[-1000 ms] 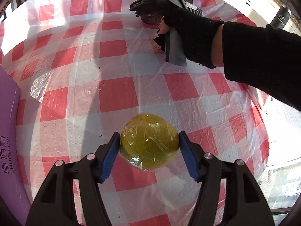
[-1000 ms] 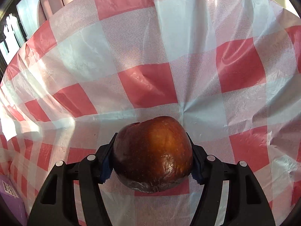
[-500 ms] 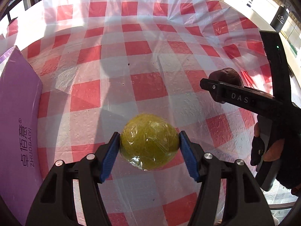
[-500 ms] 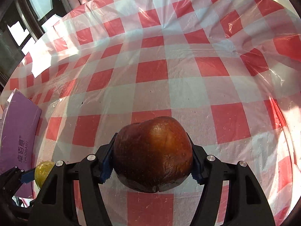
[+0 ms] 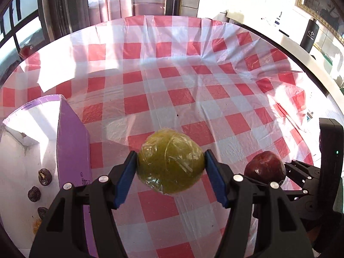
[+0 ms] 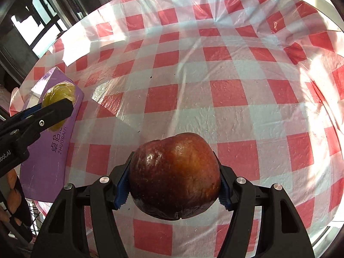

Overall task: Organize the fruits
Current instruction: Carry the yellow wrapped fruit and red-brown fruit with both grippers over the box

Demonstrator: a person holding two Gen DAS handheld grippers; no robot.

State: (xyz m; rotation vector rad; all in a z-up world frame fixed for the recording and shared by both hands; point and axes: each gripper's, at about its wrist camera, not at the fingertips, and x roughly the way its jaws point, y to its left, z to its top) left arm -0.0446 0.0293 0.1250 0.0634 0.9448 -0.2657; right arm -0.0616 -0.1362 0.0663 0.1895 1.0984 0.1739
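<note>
My left gripper (image 5: pixel 171 172) is shut on a yellow-green fruit wrapped in clear film (image 5: pixel 171 161) and holds it above the table, just right of an open purple box (image 5: pixel 73 142). My right gripper (image 6: pixel 174 180) is shut on a dark red apple (image 6: pixel 175 175), also held above the table. The apple shows at the right of the left wrist view (image 5: pixel 265 167). The yellow-green fruit shows at the left of the right wrist view (image 6: pixel 59 96), in front of the purple box (image 6: pixel 51 148).
A red and white checked cloth under clear plastic (image 5: pixel 193 99) covers the round table. The box's white inside (image 5: pixel 23 157) holds several small dark fruits (image 5: pixel 44 176). Windows and a wall lie beyond the far edge.
Both grippers have risen and tilted back, so more of the table shows. The right gripper with the apple has come down beside the left one. The box's inside has come into view.
</note>
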